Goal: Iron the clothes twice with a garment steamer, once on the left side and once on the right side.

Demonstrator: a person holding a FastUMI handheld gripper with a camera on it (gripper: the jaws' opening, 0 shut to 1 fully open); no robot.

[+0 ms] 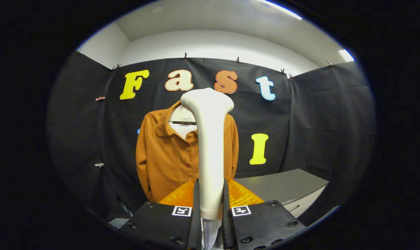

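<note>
Black cloth lines the booth, and up close the gripper [211,199] is clamped on the white garment steamer [209,146], both fingers pressed against its handle, which stands upright between them with the flared head at the top. Just beyond the steamer hangs the brown shirt [166,156] on a hanger against the cloth, partly covered by the steamer's handle, and right of the shirt sits a grey table [282,187].

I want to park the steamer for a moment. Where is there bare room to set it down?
The grey counter, right of the hanging orange shirt, looks bare on top. Straight ahead is crowded: the gripper is shut on the white steamer, with the shirt just beyond it.
</note>
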